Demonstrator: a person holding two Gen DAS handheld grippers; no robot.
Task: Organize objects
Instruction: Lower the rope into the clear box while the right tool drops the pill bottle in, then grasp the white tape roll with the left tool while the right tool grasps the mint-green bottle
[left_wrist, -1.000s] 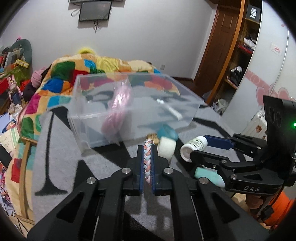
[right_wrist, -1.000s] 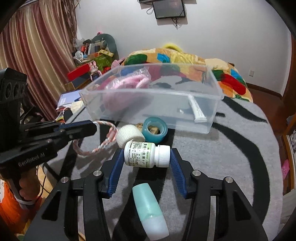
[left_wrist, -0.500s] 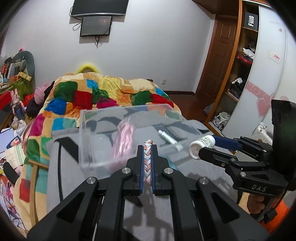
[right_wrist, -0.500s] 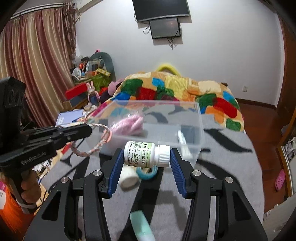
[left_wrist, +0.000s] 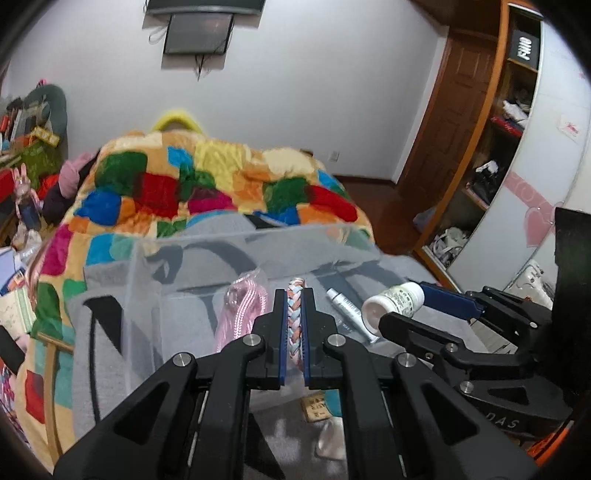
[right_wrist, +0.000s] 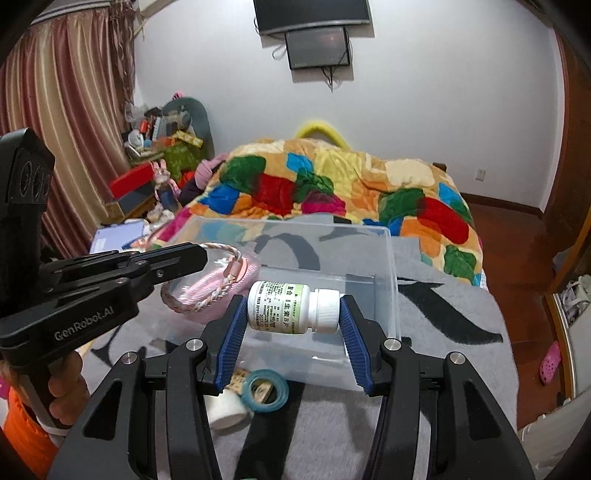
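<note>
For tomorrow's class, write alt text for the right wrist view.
The right gripper clamps a white pill bottle sideways above a clear plastic bin on a grey rug. At left, the left gripper holds a braided rope ring; a teal tape roll lies below.

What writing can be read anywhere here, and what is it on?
"GenRobot.AI": side of the left gripper.
"DAS": body of the right gripper.
"Fiiio" or similar: black box on the shelf, uncertain.
Pill bottle: Chinese label print, too small to read.
</note>
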